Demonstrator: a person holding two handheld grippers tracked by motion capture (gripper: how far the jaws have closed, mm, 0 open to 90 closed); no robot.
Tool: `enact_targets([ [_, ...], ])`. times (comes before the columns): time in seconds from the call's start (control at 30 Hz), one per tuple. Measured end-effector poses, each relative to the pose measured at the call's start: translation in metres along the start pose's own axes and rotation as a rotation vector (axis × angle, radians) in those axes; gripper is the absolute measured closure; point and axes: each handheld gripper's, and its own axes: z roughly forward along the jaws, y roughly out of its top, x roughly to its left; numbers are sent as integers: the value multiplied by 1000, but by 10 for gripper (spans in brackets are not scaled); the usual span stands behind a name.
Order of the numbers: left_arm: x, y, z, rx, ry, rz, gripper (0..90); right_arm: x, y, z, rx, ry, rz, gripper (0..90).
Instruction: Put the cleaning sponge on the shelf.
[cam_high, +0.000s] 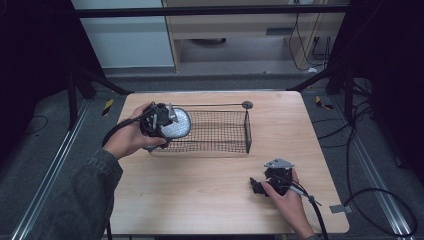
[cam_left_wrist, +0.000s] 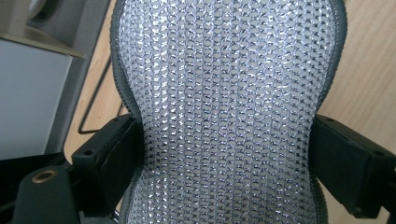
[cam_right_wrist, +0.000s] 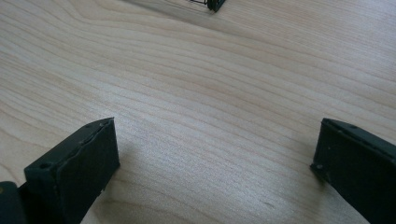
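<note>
Silver mesh pad (cam_left_wrist: 229, 112), round-edged with a dark grey border, clamped between the jaws of the left gripper (cam_high: 159, 121); the jaws pinch it at its waist so the fabric bulges above and below the grip. High view puts the pad (cam_high: 177, 123) at the left end of the wire basket (cam_high: 220, 131), over or just inside the near-left corner; cannot tell whether it touches the basket floor. Basket is black, rectangular, open-topped, set on the far half of the wooden table (cam_high: 200, 185), with a thin wire handle ending in a small round disc (cam_high: 247, 104) along its far side. Right gripper (cam_high: 259, 187) rests low over the near-right table, well apart from the basket, jaws spread wide with bare wood grain between them. Judgement: the step in hand looks like placing the pad into the basket, or lifting it out; direction not readable from here. If placing, next move calls for lowering the pad clear of the rim, then parting the jaws so the soft fabric does not snag on the wire.
</note>
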Motion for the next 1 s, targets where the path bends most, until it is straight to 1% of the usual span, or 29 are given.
enact_targets([
  [0.03, 2, 1, 1, -2, 8, 3, 127, 0, 0, 0, 0, 0, 0, 4],
  [0.17, 7, 3, 5, -9, 10, 11, 127, 0, 0, 0, -1, 0, -1, 3],
  [0.2, 8, 3, 6, -9, 17, 13, 128, 0, 0, 0, 0, 0, -1, 3],
  [0.27, 11, 4, 7, -17, 18, 14, 127, 0, 0, 0, 0, 0, 0, 3],
  [0.37, 13, 4, 8, -12, 21, 19, 128, 0, 0, 0, 0, 0, 0, 4],
  [0.43, 15, 3, 10, -15, 20, 16, 127, 0, 0, 0, 0, 0, -1, 4],
  [0.6, 17, 4, 13, -32, 21, 9, 128, 0, 0, 0, 0, -1, 0, 4],
  [0.63, 18, 4, 14, -24, 19, 14, 128, 0, 0, 0, -1, -1, 1, 3],
  [0.7, 18, 4, 17, -27, 24, 12, 128, 0, 0, 0, -1, -1, 1, 4],
  [0.73, 18, 4, 18, -20, 20, 14, 128, 0, 0, 0, -1, -1, 1, 4],
  [0.83, 19, 4, 21, -21, 23, 18, 128, 0, 0, 0, 2, -1, 1, 3],
  [0.87, 19, 4, 22, -28, 23, 18, 128, 0, 0, 0, 2, -1, 1, 3],
  [0.97, 20, 6, 24, -30, 24, 29, 128, 0, 0, 0, 1, -1, 0, 3],
  [1.0, 20, 7, 26, -32, 22, 24, 129, 0, 0, 0, 1, -1, 1, 3],
])
